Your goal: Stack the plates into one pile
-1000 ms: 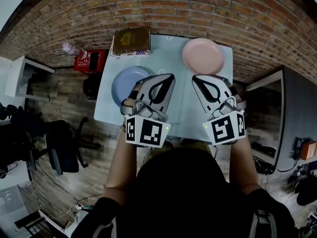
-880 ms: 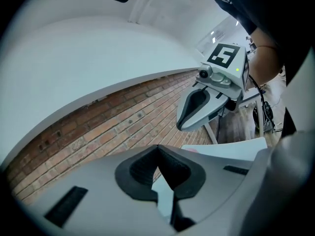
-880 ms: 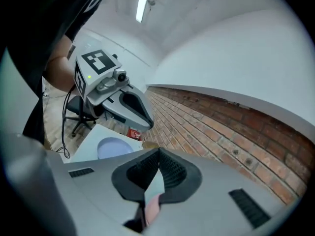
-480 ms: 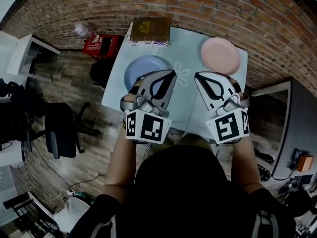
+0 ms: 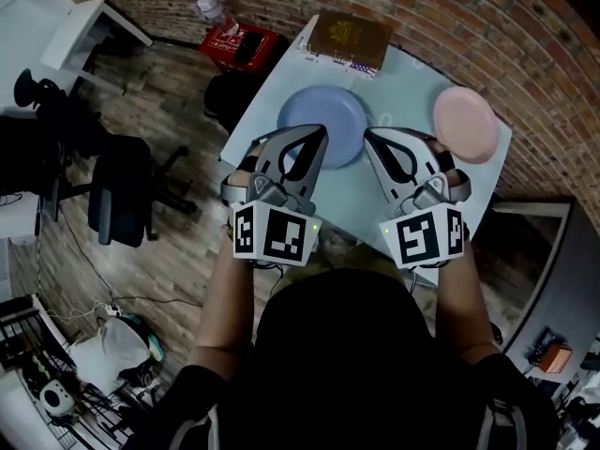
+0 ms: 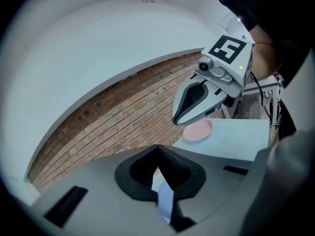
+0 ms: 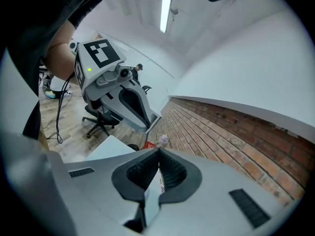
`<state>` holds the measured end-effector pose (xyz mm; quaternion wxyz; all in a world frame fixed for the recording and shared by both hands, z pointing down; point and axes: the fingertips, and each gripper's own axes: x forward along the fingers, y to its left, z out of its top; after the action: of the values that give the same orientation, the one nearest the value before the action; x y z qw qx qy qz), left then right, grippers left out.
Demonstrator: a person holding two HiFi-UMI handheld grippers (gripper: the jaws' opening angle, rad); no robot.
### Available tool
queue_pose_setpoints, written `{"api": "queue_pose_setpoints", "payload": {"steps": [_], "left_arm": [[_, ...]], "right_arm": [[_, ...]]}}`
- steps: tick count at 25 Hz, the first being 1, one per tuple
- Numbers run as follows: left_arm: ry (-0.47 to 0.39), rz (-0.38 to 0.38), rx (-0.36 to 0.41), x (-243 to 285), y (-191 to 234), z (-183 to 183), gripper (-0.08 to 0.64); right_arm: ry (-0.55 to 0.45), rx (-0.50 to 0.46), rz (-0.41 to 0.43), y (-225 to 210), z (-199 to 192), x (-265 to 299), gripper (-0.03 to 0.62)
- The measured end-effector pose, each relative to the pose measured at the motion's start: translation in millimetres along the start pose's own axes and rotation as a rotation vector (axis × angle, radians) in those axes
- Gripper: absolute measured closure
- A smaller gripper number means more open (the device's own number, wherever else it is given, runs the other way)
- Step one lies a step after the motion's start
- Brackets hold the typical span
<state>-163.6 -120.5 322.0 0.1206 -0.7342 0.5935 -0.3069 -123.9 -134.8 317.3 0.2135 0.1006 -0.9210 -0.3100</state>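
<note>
Nothing is stacked yet: the blue plate (image 5: 322,125) lies near the tabletop's (image 5: 405,92) left edge and the pink plate (image 5: 466,125) well apart at its far right corner, while the left gripper (image 5: 317,134) and right gripper (image 5: 369,136) are both clenched and empty.

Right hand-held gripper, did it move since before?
Yes. The right hand-held gripper went left, away from the pink plate, toward the blue plate.
</note>
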Motion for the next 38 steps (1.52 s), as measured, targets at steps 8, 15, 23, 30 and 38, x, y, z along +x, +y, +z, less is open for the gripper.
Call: {"api": "queue_pose_setpoints", "payload": {"steps": [8,15,23,30,38], "left_arm": [[0.038,0.019,-0.024,0.8,6.4,-19.3,0.540],[0.067,0.023,-0.064,-2.9,4.5,-36.0,0.540],[0.094,0.028,-0.093,-1.6,10.4,-60.7,0.540],[0.113,0.027,-0.114,3.3,15.3,-78.9,0.540],[0.134,0.016,-0.123,5.7,20.2,-94.1,0.540]], "right_arm": [[0.032,-0.039,0.050,16.4,-14.4,30.2,0.557],[0.127,-0.069,0.238,75.0,-52.0,63.5,0.423],[0.189,-0.082,0.381,133.9,-88.3,100.6,0.402],[0.251,-0.083,0.462,160.8,-119.4,125.5,0.399],[0.342,-0.111,0.609,206.2,-156.1,146.7,0.391]]}}
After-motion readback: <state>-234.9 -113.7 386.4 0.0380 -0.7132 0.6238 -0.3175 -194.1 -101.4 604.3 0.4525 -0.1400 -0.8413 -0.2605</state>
